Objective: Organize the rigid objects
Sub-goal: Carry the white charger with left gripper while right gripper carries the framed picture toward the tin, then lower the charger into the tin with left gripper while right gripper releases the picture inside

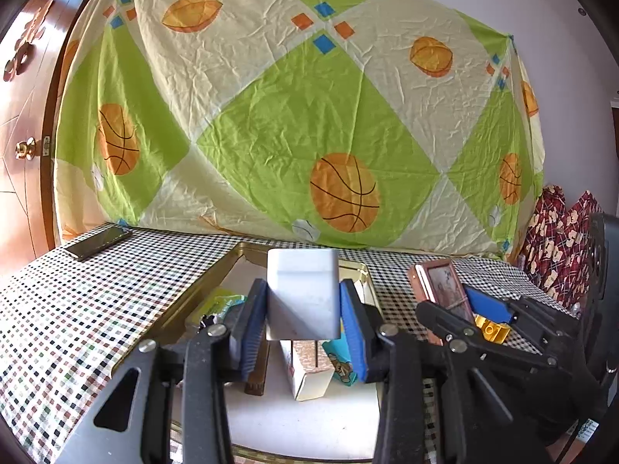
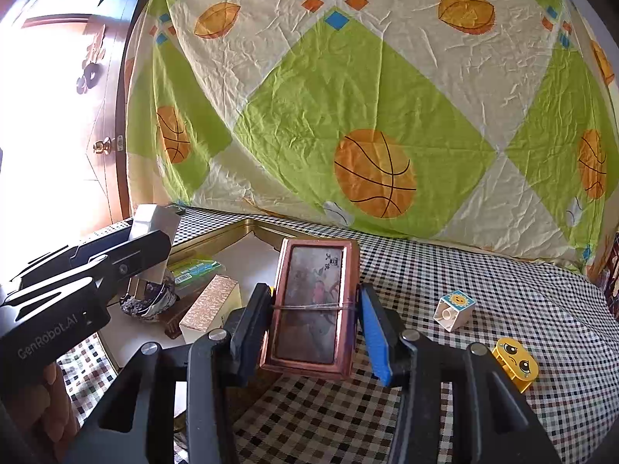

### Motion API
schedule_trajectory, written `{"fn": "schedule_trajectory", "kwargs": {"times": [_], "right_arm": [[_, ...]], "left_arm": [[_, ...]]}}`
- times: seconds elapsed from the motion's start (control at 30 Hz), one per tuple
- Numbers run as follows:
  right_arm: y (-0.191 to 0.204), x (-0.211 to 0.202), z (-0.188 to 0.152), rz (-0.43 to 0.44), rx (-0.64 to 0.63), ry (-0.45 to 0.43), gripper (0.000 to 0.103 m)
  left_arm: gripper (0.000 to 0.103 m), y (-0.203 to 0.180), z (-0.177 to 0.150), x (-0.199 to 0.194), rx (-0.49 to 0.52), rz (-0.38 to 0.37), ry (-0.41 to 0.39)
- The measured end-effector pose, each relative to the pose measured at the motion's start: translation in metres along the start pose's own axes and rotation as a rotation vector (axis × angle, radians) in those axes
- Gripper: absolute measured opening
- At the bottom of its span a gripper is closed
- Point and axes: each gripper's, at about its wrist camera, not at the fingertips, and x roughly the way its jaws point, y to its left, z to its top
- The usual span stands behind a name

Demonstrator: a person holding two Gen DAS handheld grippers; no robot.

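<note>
My left gripper [image 1: 303, 301] is shut on a plain white box [image 1: 303, 282] and holds it upright above a gold-rimmed tray [image 1: 216, 274]. Under it in the tray lie a beige box [image 1: 309, 371], a teal pack [image 1: 342, 367] and a green packet [image 1: 218, 301]. My right gripper [image 2: 314, 309] is shut on a copper-framed box [image 2: 313, 301] with a picture on its face and a thin band around it. It hangs over the checkered cloth just right of the tray [image 2: 216, 232]. In the right wrist view the left gripper [image 2: 151, 239] with the white box [image 2: 154, 218] stands at the left.
A dark phone [image 1: 98, 241] lies on the cloth at the far left. On the cloth to the right sit a white cube with a sun face [image 2: 454, 309] and a yellow face block [image 2: 516, 363]. A basketball-print sheet [image 2: 367, 96] hangs behind the table. A wooden door [image 1: 23, 135] is at the left.
</note>
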Motion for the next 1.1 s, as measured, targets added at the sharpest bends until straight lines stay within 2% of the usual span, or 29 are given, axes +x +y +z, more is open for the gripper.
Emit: {"fn": "schedule_trajectory", "kwargs": {"times": [1.1], "right_arm": [[0.032, 0.014, 0.010, 0.036, -0.056, -0.007, 0.049]], "left_arm": [[0.037, 0.032, 0.009, 0.009, 0.008, 0.066, 0.047]]}}
